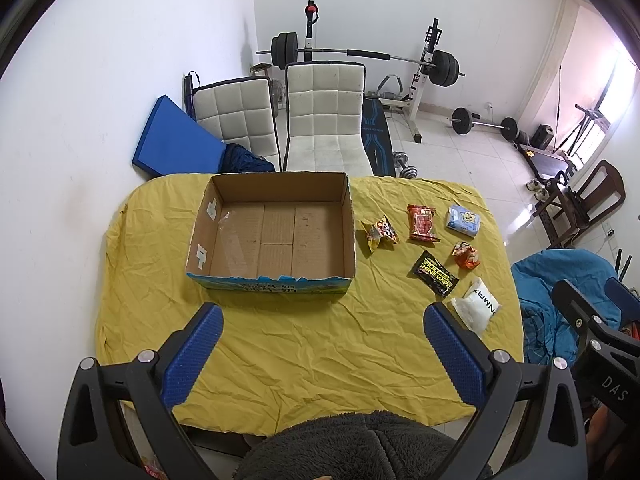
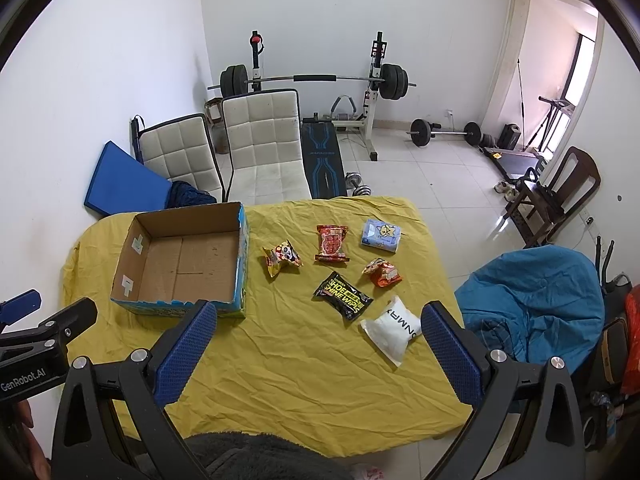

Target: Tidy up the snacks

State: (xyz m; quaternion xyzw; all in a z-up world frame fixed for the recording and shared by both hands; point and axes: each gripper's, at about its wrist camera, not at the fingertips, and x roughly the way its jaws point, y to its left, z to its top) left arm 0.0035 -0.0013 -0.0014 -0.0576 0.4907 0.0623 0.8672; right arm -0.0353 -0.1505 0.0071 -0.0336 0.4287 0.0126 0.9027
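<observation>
The table (image 1: 280, 344) has a yellow cloth. The box (image 1: 272, 236) is brown inside, blue outside. The fingers (image 1: 192, 356) are blue with a dotted texture.

Right hand-held gripper (image 2: 320, 344) agape above yellow cloth (image 2: 304, 376); six packets right of box (image 2: 184, 264).

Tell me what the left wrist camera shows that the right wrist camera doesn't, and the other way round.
Only the left wrist view shows the left gripper head-on, fingers spread. Only the right wrist view shows the right gripper head-on, also spread, plus an orange bag at the far right edge. Both show the empty cardboard box, six packets beside it, including the white packet, on the yellow cloth.
</observation>
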